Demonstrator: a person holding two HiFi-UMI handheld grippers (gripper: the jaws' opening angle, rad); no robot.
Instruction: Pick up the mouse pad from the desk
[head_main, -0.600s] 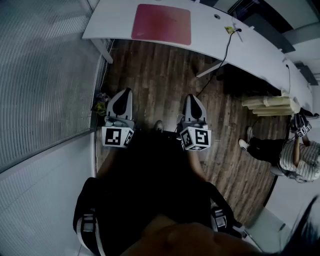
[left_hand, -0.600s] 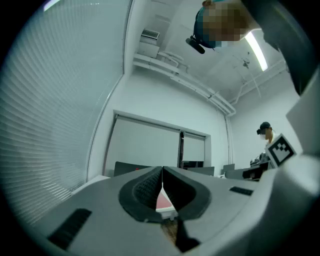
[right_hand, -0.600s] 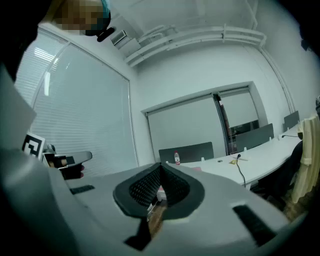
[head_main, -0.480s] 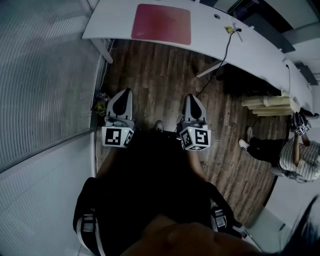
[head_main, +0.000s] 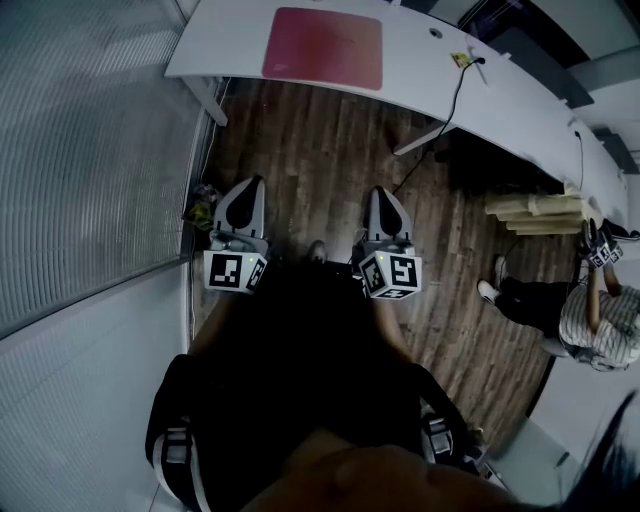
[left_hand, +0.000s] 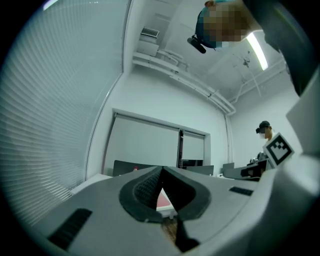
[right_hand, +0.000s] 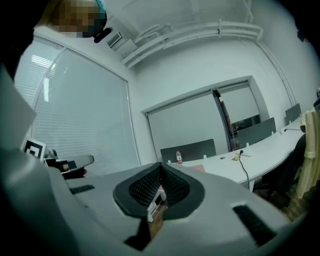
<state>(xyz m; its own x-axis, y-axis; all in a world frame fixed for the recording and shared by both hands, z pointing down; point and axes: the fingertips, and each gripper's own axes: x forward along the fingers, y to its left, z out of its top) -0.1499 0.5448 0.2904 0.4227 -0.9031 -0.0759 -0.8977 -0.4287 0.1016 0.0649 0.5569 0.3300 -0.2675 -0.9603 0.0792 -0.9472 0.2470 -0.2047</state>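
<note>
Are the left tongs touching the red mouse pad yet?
Apart. The head view shows the left tongs over the wooden floor, well short of the desk where the mouse pad lies.

Dim, bluish light — strong fisheye bending at edges; ceiling lamp (left_hand: 256, 45) glares.

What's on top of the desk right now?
A red mouse pad lies flat on the white desk, untouched. Further right sits a small yellow item, with a black cable dropping over the edge. Whatever lies beneath the pad is covered.
</note>
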